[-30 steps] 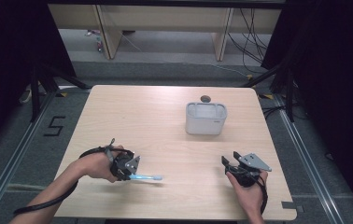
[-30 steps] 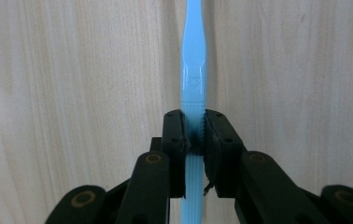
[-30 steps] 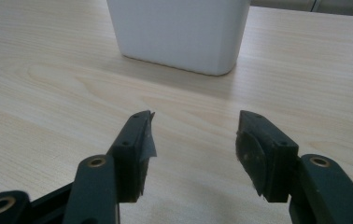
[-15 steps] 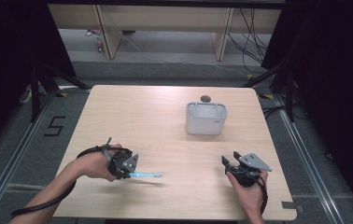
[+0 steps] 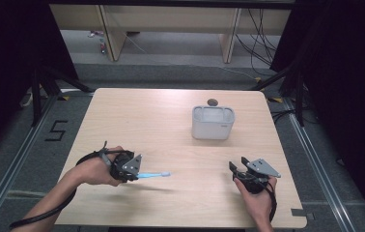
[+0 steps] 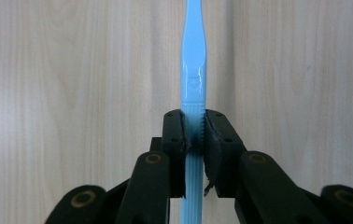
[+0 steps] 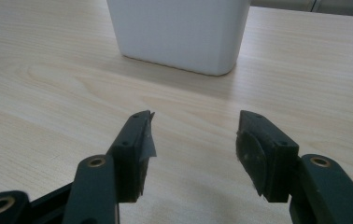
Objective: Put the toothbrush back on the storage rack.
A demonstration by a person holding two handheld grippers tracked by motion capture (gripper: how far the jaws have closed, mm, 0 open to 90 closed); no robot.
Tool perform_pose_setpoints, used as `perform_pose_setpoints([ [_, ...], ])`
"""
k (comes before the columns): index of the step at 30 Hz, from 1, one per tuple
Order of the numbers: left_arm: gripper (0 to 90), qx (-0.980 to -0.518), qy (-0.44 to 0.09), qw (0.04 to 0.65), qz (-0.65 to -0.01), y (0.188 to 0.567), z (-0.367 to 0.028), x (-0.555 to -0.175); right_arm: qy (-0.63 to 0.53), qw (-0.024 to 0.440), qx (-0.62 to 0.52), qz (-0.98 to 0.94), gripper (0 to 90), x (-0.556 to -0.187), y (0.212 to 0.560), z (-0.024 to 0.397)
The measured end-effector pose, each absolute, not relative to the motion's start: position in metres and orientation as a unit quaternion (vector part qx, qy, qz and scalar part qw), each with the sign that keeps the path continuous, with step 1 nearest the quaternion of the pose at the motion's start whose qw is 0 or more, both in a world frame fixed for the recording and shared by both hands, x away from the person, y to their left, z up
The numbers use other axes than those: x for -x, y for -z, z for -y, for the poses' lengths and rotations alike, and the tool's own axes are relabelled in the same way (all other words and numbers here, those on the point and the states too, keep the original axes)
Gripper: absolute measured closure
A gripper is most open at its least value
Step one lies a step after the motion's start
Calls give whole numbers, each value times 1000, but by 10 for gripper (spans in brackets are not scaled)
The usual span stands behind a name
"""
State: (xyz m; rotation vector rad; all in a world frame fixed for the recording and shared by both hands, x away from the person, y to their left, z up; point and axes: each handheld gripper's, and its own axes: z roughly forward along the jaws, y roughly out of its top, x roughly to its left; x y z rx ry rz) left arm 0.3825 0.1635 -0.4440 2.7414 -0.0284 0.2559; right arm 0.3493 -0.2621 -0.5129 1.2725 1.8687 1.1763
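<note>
A light blue toothbrush (image 5: 152, 175) is held level just above the wooden table (image 5: 147, 121), pointing right in the high view. My left gripper (image 5: 133, 176) is shut on its ribbed handle (image 6: 194, 126), and the plain end of the toothbrush (image 6: 193, 51) reaches past the jaws in the left gripper view. My right gripper (image 5: 234, 168) rests near the table's front right, open with nothing between its pads (image 7: 193, 140). It faces the white container (image 7: 179, 32).
The white rectangular container (image 5: 213, 123) stands right of the table's centre, open at the top. A small dark round object (image 5: 212, 102) lies just behind it. Table legs, cables and shelving stand on the floor beyond the far edge.
My left hand has drifted slightly with the toothbrush still gripped. The right gripper has stayed where it was.
</note>
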Motion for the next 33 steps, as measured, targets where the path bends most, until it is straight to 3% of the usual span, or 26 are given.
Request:
perform_pose_setpoints([
  [22, 787, -936, -145, 316, -50, 438, -168, -382, -444, 298, -474, -700, 463, -350, 514, 262],
  [33, 787, -879, -146, 445, -90, 446, -162, -375, -456, 284, -479, -694, 461, -349, 514, 261],
])
